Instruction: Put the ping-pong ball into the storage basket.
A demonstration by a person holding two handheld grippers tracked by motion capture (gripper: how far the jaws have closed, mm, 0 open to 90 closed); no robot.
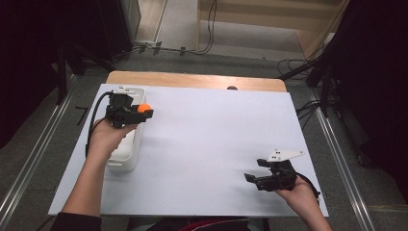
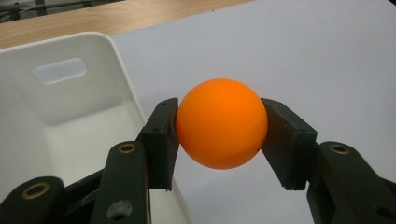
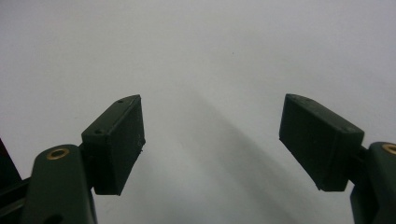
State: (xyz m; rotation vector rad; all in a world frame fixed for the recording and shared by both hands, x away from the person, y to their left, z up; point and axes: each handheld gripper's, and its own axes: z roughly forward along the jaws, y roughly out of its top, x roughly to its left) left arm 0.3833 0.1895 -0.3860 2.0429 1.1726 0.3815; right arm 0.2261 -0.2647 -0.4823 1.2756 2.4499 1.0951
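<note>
- Orange ball (image 2: 221,122) is sitting clamped between the left gripper (image 1: 143,112) jaws, lifted, just beside the white bin's (image 2: 122,74) rim.
- Bin is lying empty at the table's (image 1: 207,134) left edge.
- Right gripper (image 1: 255,179) is resting near the right, jaws spread, gripping nothing.
- Judgement: pick-up done; carrying over the bin and dropping remain.

The high view looks forward and down over the whole white sheet (image 1: 202,144); both gripper views sit close above that same sheet, facing along their jaws.
</note>
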